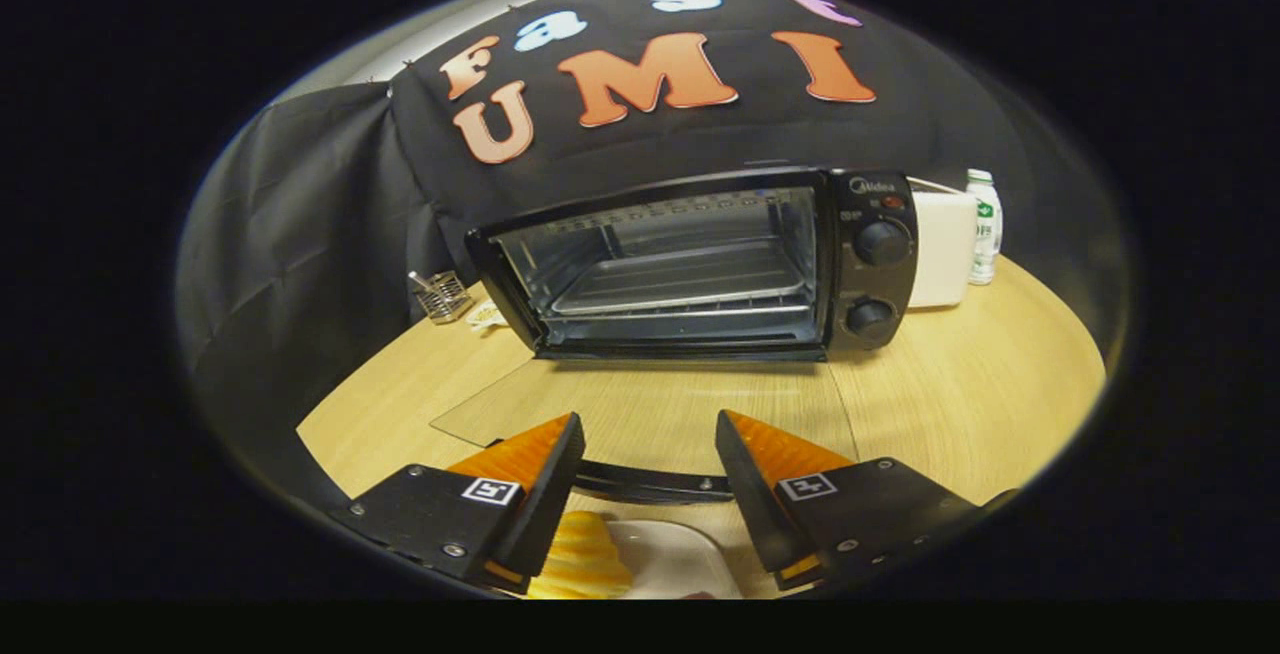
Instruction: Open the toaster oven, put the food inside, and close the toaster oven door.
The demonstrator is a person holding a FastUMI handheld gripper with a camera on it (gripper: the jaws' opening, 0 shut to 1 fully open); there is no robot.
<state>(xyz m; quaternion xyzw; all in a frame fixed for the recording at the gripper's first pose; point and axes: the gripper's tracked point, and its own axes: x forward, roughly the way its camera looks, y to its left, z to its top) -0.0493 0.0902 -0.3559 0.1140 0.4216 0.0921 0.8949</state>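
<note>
A black toaster oven (872,196) stands on the wooden table (960,404) beyond my fingers. Its glass door (520,404) hangs open and lies flat toward me, and the dark door handle (650,483) runs across between my fingers. Inside, a wire rack (680,286) sits bare. My gripper (648,421) is open, with nothing between its fingers. Below and behind the fingertips, a yellow ridged piece of food (582,554) rests on a white plate (672,556), close to the left finger.
Two knobs (880,243) are on the oven's right panel. To the oven's right stand a white box (942,249) and a small bottle (984,226). A wire utensil holder (442,296) sits to its left by the black cloth wall.
</note>
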